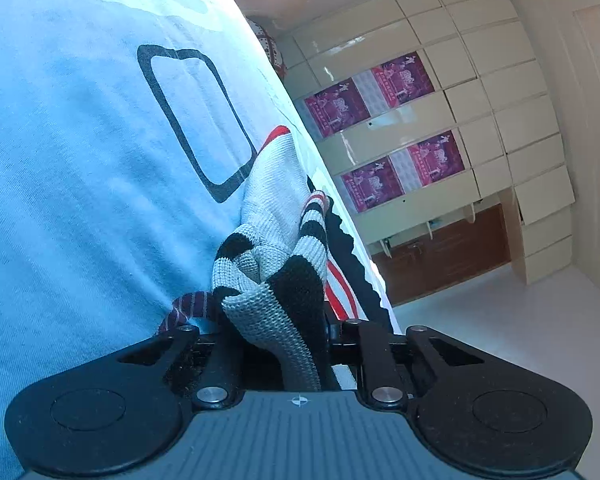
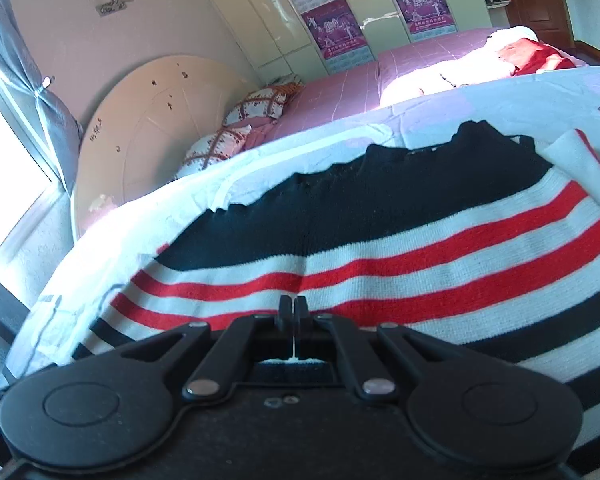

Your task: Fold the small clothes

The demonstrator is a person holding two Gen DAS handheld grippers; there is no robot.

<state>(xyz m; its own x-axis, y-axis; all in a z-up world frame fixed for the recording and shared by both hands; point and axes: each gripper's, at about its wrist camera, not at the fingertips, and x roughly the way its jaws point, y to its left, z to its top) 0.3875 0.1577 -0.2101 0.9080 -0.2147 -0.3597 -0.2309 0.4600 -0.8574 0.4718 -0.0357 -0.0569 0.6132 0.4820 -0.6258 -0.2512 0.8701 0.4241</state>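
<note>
A small knitted sweater [image 2: 380, 240] with black, white and red stripes lies spread on a pale blue printed sheet [image 1: 80, 180]. In the left wrist view my left gripper [image 1: 284, 332] is shut on a bunched black-and-white striped part of the sweater [image 1: 276, 280], lifted off the sheet; its fingertips are hidden by the cloth. In the right wrist view my right gripper [image 2: 291, 308] is shut, its tips pressed together low over the sweater's red and white stripes; whether cloth is pinched between them is unclear.
The sheet [image 2: 120, 240] covers a raised surface. Behind it is a bed with a pink cover [image 2: 340, 84], pillows [image 2: 256, 106] and a round headboard [image 2: 152, 120]. A wall of cream cupboards with magenta posters [image 1: 400, 128] stands across the floor [image 1: 500, 328].
</note>
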